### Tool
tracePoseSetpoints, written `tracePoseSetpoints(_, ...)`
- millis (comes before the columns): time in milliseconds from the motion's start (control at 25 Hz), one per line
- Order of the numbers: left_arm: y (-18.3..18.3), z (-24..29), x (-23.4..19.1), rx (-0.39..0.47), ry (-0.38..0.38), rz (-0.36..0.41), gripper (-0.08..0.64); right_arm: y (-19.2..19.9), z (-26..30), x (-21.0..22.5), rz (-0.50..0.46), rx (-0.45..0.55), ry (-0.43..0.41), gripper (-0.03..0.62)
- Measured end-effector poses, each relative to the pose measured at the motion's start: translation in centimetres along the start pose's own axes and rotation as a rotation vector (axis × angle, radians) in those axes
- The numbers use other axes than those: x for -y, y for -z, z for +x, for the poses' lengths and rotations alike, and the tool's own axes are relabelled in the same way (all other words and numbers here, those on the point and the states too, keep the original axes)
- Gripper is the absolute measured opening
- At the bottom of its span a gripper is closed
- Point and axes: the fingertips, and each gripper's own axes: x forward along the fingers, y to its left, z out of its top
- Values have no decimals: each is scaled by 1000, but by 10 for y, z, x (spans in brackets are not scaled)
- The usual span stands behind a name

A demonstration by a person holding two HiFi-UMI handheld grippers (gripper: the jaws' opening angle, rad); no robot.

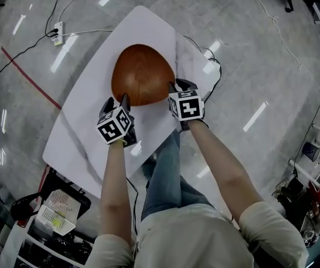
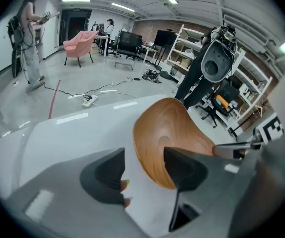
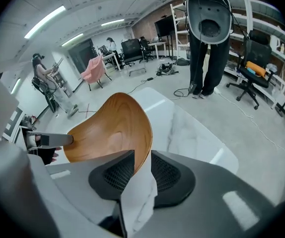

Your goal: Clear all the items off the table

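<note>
Left gripper (image 2: 143,158) fingers gape wide, right gripper (image 3: 141,156) fingers stand slightly apart, both astride the wooden bowl (image 1: 143,74) rim

Left claw (image 1: 118,101) jaws wide apart; right claw (image 1: 178,86) jaws slightly apart; both forearms extended, claws pitched downward.

Head view overhead; gripper views close, low (sharing bowl (image 1: 142,74)).

The bowl (image 1: 143,74) is smooth, satin wood with visible grain; the table (image 1: 87,144) is glossy white, faintly marble-veined; the floor (image 1: 260,60) is polished grey; the right gripper (image 3: 141,158) pads (image 3: 170,175) are matt black, mesh-textured
</note>
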Motion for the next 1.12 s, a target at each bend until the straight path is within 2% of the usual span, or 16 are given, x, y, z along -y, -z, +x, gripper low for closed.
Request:
tracePoseSetpoints(240, -7, 20, -4, -4, -1, -12, 238, -2, 22, -1, 14, -30, -4, 95)
tracePoseSetpoints(400, -7, 27, -1, -14, -4, 7, 225, -2, 27, 1, 23, -35, 6, 83)
tracePoseSetpoints(480, -6, 28, -5, -22, -48, 22, 181, -3, 27, 2, 30, -36, 12, 74)
tracePoseSetpoints(560, -4, 26, -10, -29, -96, 37, 72, -3, 24, 4, 37, -34, 26, 67)
tracePoseSetpoints(600, -3, 24, -10, -32, -104, 41, 55, -3, 21, 6, 45, -32, 35, 63)
tracePoseSetpoints(720, -2, 16, -6, -10, -97, 33, 51, 0, 13, 9, 67, -29, 48, 54)
tracePoseSetpoints(1120, -4, -39, -7, 66, -81, -5, 46, -6, -36, -17, 9, 38, 55, 55)
